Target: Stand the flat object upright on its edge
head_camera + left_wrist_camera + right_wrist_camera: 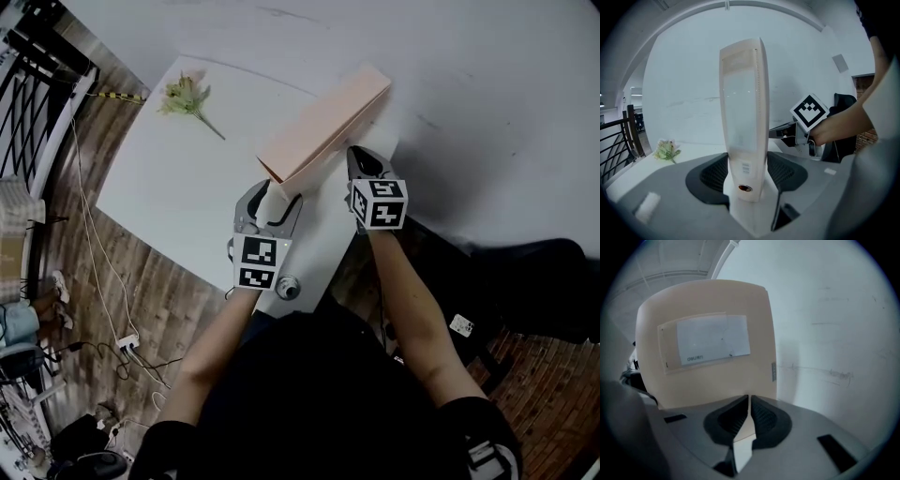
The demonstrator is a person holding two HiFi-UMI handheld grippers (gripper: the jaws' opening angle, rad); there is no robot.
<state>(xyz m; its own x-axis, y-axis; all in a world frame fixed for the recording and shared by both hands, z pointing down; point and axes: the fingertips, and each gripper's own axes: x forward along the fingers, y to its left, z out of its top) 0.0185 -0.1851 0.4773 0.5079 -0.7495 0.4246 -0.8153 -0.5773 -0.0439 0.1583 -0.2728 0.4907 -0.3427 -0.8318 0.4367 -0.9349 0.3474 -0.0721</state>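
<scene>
A flat pale-pink file box (323, 122) stands upright on its long edge on the white table (178, 178). My left gripper (272, 195) holds its near end. In the left gripper view the narrow spine (743, 117) rises between the jaws, and both pads press its sides at the left gripper (746, 176). My right gripper (361, 161) hovers just right of the box, shut and empty. In the right gripper view its jaws meet at the right gripper (749, 401), with the box's broad labelled face (708, 343) close ahead.
A sprig of artificial flowers (187, 97) lies at the table's far left. A small round object (287, 287) sits by the near table edge. A white wall stands close behind the box. Cables and a power strip (127, 342) lie on the wooden floor at left.
</scene>
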